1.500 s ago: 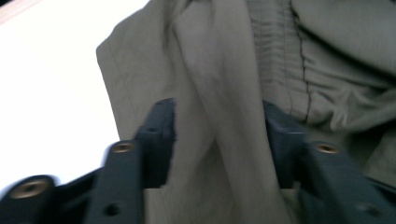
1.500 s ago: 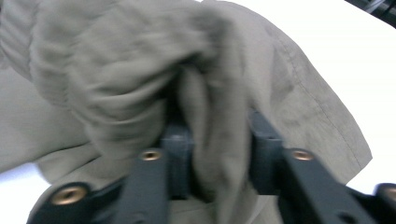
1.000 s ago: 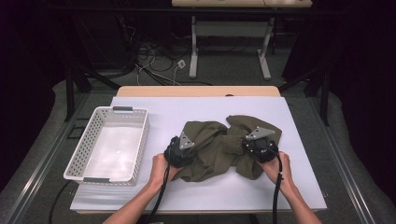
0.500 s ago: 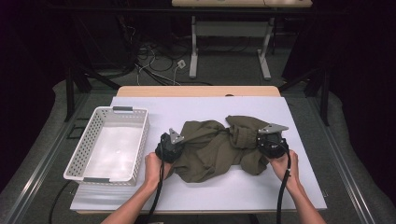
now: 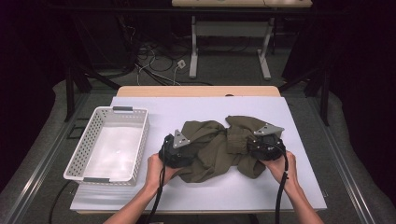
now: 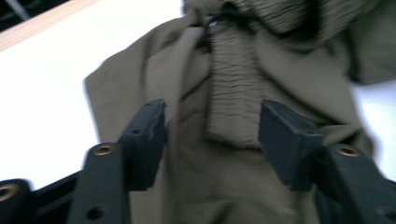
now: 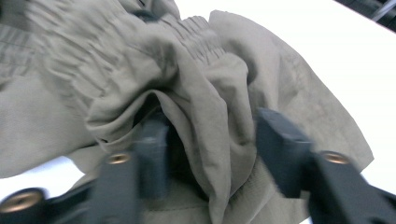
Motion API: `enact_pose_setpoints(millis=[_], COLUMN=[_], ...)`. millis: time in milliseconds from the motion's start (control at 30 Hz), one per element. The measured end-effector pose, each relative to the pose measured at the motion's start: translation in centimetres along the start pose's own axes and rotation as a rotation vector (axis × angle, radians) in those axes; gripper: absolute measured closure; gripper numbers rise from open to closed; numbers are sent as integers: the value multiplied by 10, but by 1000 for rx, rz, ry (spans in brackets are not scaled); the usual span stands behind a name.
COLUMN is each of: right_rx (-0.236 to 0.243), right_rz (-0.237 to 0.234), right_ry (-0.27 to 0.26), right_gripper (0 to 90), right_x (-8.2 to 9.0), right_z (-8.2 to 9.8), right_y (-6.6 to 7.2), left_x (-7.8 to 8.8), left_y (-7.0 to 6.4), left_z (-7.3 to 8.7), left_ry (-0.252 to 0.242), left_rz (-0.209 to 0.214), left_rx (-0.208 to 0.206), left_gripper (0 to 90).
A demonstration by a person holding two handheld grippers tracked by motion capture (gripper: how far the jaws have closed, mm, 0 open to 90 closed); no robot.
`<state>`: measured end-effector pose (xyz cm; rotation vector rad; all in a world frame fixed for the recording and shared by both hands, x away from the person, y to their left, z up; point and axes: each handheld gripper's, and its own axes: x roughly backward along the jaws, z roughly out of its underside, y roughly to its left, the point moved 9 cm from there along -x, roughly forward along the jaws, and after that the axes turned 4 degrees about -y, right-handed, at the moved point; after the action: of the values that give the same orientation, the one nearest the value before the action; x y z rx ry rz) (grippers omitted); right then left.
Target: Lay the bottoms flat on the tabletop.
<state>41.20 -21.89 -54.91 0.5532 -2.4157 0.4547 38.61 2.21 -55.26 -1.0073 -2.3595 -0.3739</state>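
Your left tool (image 5: 183,150) sits at the left end of the olive garment (image 5: 219,147). Its jaws have just been opening and now stand spread; in the left gripper view (image 6: 212,128) the ribbed waistband strip (image 6: 233,93) lies between them, but the pads aren't pressing it. Same w/ your right tool (image 5: 261,145) at the right end: jaws just opened, spread apart, a fold of cloth (image 7: 205,135) bunched between them in the right gripper view, not pinched as far as the blur lets me tell. So nothing is gripped right now.

The garment lies crumpled in the middle of the desk (image 5: 210,191), on the white sheet, between your two hands, elastic waistband roughly along the middle-far part. It looks like shorts or light trousers, still wrinkled, w/ edges folded under on the near side.

Further left, the white basket (image 5: 77,161) stands well apart from the cloth, its bare bottom showing.

Progress, my read: early to mid. The cloth looks pulled out sideways somewhat, but isn't flat or folded yet. Left to do, probably: re-grip at better spots, smooth or fold it, then likely move it over to the basket.
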Motion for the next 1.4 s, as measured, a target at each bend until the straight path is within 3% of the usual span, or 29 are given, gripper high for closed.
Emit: enact_pose_setpoints(millis=[100,233,367,500,667,900,1067,1200,1400], right_rx=[25,58,68,53,39,-51,-41,-23,-30], right_rz=[-19,-33,-20,-10,5,41,6,2,-18], right_ry=[-7,8,31,35,18,-18,1,-11,-44], right_gripper=[401,596,764,809,832,834,813,814,843], right_x=[3,-3,-14,-19,-21,-13,-19,-19,-17], right_z=[-4,-1,6,9,9,8,10,6,2], right_y=[8,16,18,16,10,-13,-2,4,6], left_x=[-1,-5,-20,-34,-46,-52,-55,-56,-56], left_y=[-15,-27,-30,-35,-37,-29,-31,-29,-33], left_z=[-1,1,15,27,38,45,45,45,44], left_ry=[11,32,105,152,207,227,199,144,128], left_rz=[47,76,121,159,120,96,75,59,74], left_rx=[-11,-28,12,63,44,73,75,62,14], left_gripper=[372,366,366,366,364,357,351,520,678])
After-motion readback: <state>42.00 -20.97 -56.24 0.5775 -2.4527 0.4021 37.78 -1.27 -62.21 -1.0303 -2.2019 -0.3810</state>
